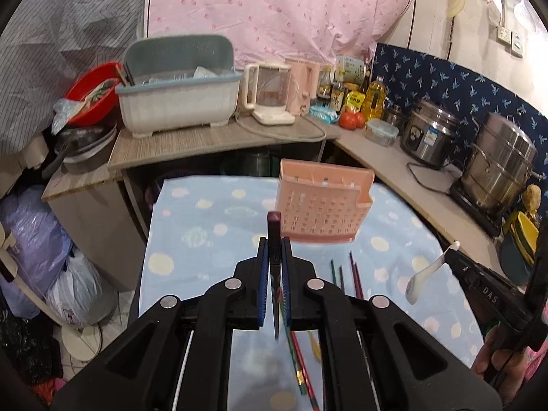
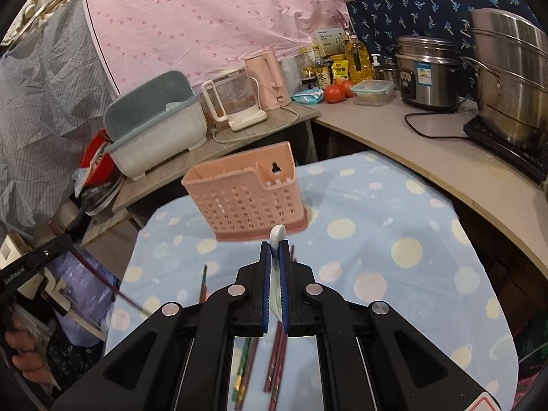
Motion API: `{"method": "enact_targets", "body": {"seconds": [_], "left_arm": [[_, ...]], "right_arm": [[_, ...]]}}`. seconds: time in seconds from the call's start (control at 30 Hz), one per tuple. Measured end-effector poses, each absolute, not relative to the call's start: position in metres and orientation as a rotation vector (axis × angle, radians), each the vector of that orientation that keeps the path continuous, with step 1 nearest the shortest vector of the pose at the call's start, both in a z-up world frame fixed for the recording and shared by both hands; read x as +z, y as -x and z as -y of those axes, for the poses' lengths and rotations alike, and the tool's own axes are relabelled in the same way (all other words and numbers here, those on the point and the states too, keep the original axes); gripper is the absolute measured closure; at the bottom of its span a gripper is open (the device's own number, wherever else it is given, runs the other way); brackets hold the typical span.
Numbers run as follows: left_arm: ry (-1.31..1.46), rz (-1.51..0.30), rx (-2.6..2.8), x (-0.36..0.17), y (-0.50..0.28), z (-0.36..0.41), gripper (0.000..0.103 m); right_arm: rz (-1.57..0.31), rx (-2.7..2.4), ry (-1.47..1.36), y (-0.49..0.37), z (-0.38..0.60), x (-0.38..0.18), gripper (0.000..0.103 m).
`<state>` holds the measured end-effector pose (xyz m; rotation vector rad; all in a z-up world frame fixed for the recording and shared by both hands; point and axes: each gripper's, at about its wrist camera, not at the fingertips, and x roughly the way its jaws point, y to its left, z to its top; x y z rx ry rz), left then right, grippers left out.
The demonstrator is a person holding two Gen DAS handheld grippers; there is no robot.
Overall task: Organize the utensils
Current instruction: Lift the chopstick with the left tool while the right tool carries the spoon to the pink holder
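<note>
A pink perforated utensil holder [image 1: 322,202] [image 2: 246,198] stands upright at the far end of a blue spotted cloth [image 1: 212,239] [image 2: 394,239]. My left gripper [image 1: 275,243] is shut on a dark chopstick [image 1: 274,226] whose blunt end points toward the holder. In the right wrist view that gripper [image 2: 68,241] comes in from the left with the chopstick [image 2: 113,287] slanting down. My right gripper [image 2: 275,245] [image 1: 448,255] is shut on the handle of a white ceramic spoon [image 2: 276,234] [image 1: 426,275]. Both hang above the cloth, short of the holder. Several loose chopsticks [image 1: 346,275] [image 2: 274,359] lie on the cloth.
A counter runs behind and along the right, with a grey dish box [image 1: 178,96], a glass kettle [image 1: 270,96], a pink kettle [image 2: 269,78], bottles, tomatoes [image 2: 334,93], a rice cooker [image 1: 428,133] and a steel steamer pot [image 2: 510,78]. Bags [image 1: 37,239] fill the floor at left.
</note>
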<state>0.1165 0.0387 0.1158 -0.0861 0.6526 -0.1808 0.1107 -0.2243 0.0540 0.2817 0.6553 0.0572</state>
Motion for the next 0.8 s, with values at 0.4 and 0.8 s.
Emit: {"method": "enact_targets", "body": {"seconds": [0.4, 0.8], "left_arm": [[0.101, -0.41, -0.191, 0.228, -0.203, -0.022, 0.096], [0.112, -0.422, -0.189, 0.216, -0.287, 0.004, 0.096]], "right_arm": [[-0.584, 0.131, -0.388, -0.234, 0.231, 0.099, 0.098], [-0.616, 0.134, -0.405, -0.307, 0.231, 0.075, 0.098]]}}
